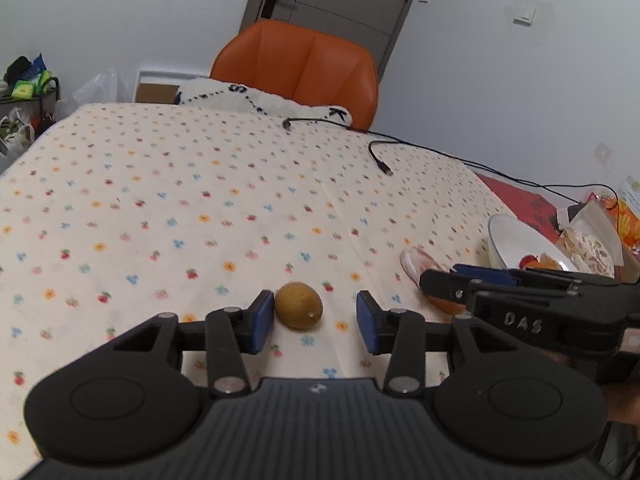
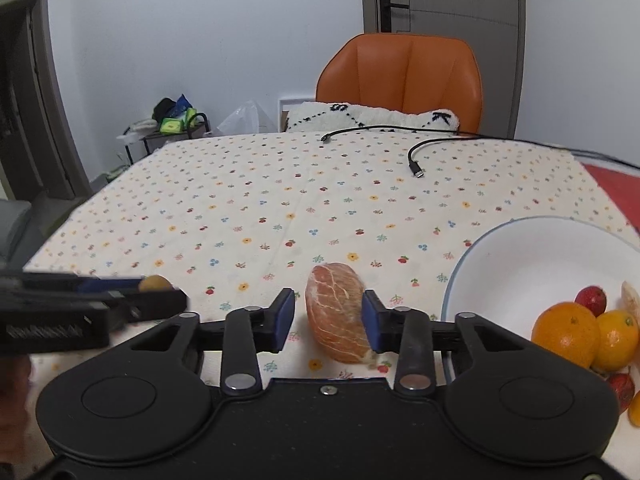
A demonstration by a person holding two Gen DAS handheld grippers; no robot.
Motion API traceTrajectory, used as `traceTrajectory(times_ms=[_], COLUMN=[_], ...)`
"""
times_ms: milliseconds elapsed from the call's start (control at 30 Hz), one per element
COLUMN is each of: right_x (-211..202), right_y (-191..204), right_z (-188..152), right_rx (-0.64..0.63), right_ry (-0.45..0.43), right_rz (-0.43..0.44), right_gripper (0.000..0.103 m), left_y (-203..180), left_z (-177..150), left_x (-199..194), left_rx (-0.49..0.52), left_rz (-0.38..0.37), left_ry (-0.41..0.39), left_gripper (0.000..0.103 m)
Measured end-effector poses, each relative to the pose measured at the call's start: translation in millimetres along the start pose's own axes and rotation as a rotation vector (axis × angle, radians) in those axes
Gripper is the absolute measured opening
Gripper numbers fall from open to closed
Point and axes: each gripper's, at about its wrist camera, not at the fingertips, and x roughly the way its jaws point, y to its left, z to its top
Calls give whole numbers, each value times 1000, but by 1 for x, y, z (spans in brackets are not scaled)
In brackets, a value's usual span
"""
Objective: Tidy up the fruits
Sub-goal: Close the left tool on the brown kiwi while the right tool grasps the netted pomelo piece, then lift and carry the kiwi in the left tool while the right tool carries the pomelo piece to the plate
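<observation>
- The left gripper [image 1: 316, 318] stands wide open around a kiwi [image 1: 298, 305] on the flower-print tablecloth [image 1: 168, 216]; the fruit lies against the left blue pad [image 1: 262, 316] with a clear gap to the other, so nothing is clamped yet
- The right gripper [image 2: 329, 320] is spread about a peeled pomelo segment [image 2: 339, 312]; the right pad [image 2: 370, 322] touches or nearly touches its flank and the left one is apart, so it looks bracketed rather than squeezed
- Both fruits rest on the cloth, near each other, the segment closer to the white bowl [image 2: 516, 264]
- The bowl, just right of the segment, already holds oranges [image 2: 568, 334] and small red fruits [image 2: 591, 300], which suggests it is the collecting place
- Each tool comes in low and level, probably so the pads meet the fruit's widest part
- Charging cables [image 2: 416, 156] lie well away at the far side, before an orange chair [image 2: 404, 76]
</observation>
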Motion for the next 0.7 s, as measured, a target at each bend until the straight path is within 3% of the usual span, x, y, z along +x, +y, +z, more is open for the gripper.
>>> traceTrajectory(times_ms=[233,400,700], right_x=[-8,-7,8], right_y=[-1,-4,5], right_z=[-1,-1,4], right_rx=[34,42,-15], right_ry=[-10,-18,5], right_rz=[59,19,-45], right_gripper=[35,40,42], left_y=[-2,3,13], left_z=[-2,-2,1], left_x=[2,2,-5], left_rx=[16,11,-17], left_rz=[8,14,-5], left_ry=[-11,-16,-41], left_gripper=[42,24,24])
